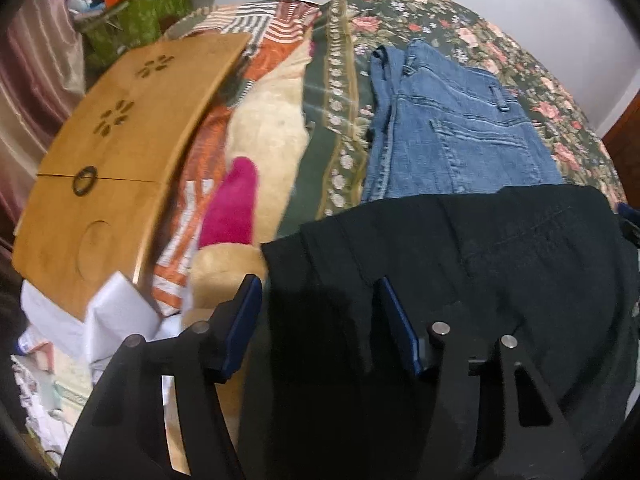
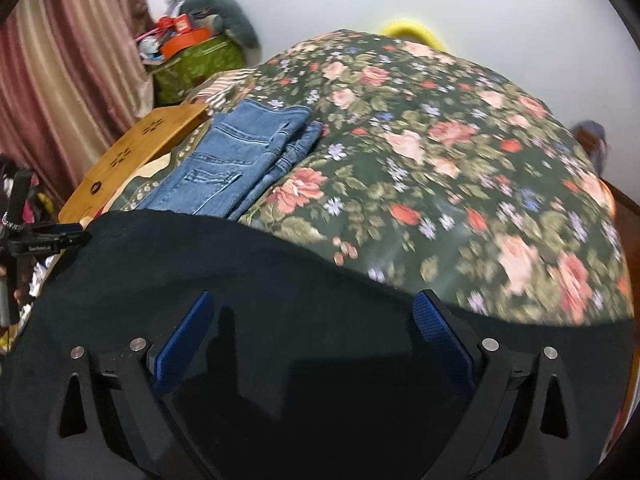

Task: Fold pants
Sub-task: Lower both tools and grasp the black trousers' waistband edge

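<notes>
Black pants [image 1: 460, 264] lie spread on the floral bedspread [image 1: 440, 20], near edge of the bed. My left gripper [image 1: 318, 284] is open, its blue pads [image 1: 244, 320] straddling the left part of the black pants, just above the cloth. My right gripper [image 2: 314, 300] is open wide over the same black pants [image 2: 280, 264], holding nothing. The left gripper [image 2: 60, 238] shows at the left edge of the right wrist view.
Folded blue jeans [image 1: 452, 128] lie beyond the black pants, also seen in the right wrist view [image 2: 232, 160]. A wooden lap table [image 1: 120, 152] and a plush toy with a pink part [image 1: 236, 204] sit left. A green basket [image 2: 192, 64] stands by the curtain.
</notes>
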A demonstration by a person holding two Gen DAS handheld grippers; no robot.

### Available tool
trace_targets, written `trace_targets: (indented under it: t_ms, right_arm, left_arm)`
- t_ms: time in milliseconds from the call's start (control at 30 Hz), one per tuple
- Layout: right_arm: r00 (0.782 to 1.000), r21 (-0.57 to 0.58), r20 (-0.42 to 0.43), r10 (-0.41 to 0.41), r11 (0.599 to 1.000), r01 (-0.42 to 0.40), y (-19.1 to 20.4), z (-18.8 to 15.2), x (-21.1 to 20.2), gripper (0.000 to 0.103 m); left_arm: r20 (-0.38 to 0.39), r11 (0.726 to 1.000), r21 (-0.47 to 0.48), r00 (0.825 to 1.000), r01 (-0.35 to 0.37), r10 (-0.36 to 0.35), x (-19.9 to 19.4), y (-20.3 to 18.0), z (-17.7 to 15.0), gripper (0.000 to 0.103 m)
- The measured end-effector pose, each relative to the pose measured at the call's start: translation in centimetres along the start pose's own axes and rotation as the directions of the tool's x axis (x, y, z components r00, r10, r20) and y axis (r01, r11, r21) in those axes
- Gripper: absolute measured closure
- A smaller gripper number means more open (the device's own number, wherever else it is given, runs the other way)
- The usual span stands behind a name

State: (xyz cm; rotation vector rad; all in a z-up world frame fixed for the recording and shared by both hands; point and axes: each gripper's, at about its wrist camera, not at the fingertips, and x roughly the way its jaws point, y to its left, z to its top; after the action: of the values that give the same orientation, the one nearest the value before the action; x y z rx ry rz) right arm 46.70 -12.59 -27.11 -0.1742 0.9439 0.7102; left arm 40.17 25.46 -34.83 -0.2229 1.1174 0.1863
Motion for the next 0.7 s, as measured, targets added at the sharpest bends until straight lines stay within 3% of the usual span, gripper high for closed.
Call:
trace_targets:
  t_ms: [167,333,433,500,533,600,700]
  right_arm:
    - [0.994,0.039,-0.075,0.081,0.996,-0.078,-0.4,-0.1,3.0,0.002]
    - [0.994,0.022,-0.075,0.08,0.997,-0.079,-0.1,-0.3,2.9,0.008]
    - [0.994,0.004,-0.072,0.08,0.997,-0.08,0.2,-0.2,2.7,0.034]
    - [0.995,0.0,-0.071,0.067,0.998,-0.067,0.3,0.1,2.7,0.058]
    - [0.996,-0.004,-0.071,0.051,0.999,-0.051,0.4,0.1,2.7,0.063]
    - [0.998,-0.018,-0.067,0.012,1.0,-0.014,0.5,0.2,2.6,0.087]
    - [0.998,-0.008,-0.057,0.015,1.0,-0.015,0.4,0.1,2.4,0.095]
  left_arm:
    - [-0.043,1.0,-0.003,0.999,0.026,-0.026,1.5,-0.5,0.7,0.049]
    - [-0.054,0.998,-0.039,0.997,0.049,-0.052,1.9,-0.4,1.3,0.062]
    - [-0.039,1.0,-0.011,0.999,0.006,-0.007,1.5,-1.4,1.4,0.071]
    - [-0.016,0.999,0.034,0.999,-0.042,0.043,1.1,-2.3,1.5,0.079]
    - [-0.003,0.996,0.059,0.997,-0.071,0.071,0.9,-2.8,1.5,0.081]
    - [0.036,0.985,0.112,0.991,-0.129,0.126,0.3,-3.9,1.6,0.086]
    - [0.085,0.972,0.152,0.982,-0.178,0.166,-0.4,-4.9,1.9,0.09]
